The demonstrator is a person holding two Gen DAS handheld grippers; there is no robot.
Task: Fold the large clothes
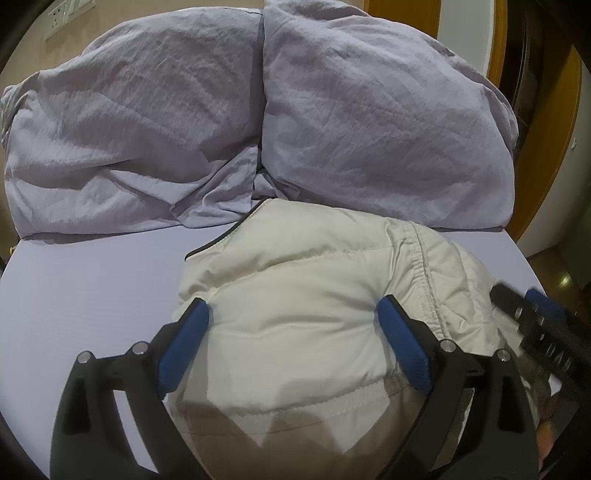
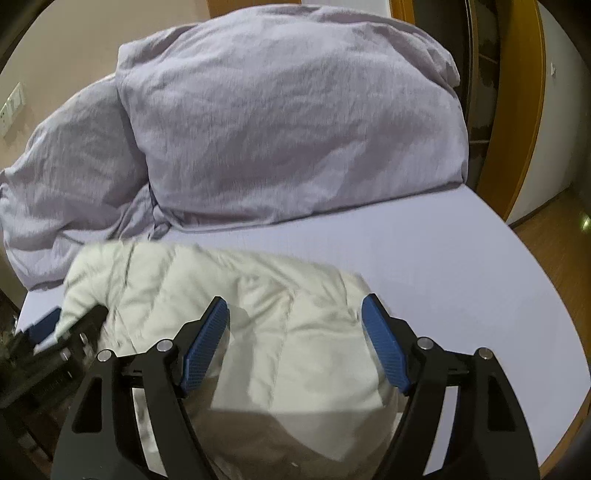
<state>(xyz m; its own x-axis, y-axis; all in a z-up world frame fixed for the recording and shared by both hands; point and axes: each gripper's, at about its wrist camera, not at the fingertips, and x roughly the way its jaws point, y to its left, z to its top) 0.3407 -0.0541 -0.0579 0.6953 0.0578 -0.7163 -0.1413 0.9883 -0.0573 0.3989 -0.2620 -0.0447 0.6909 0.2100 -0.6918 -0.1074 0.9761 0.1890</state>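
A white quilted puffer jacket (image 1: 295, 273) lies bunched on the lavender bed sheet (image 1: 92, 288), with a dark-trimmed edge at its far left side. My left gripper (image 1: 292, 300) stands wide open over it, and its blue pads (image 1: 188, 343) flank a puffed section of the jacket without clamping it. In the right wrist view the same jacket (image 2: 280, 295) looks slightly blurred. My right gripper (image 2: 295, 298) is open above it, with fabric below the gap and nothing pinched. Each gripper shows at the edge of the other's view: the right gripper (image 1: 535, 321) and the left gripper (image 2: 66, 332).
Crumpled lavender bedding (image 1: 258, 122) is piled across the head of the bed, close behind the jacket. A wooden door frame (image 2: 517, 110) and wooden floor (image 2: 554, 266) lie past the bed's right edge. Wall sockets (image 1: 62, 14) sit on the beige wall at the left.
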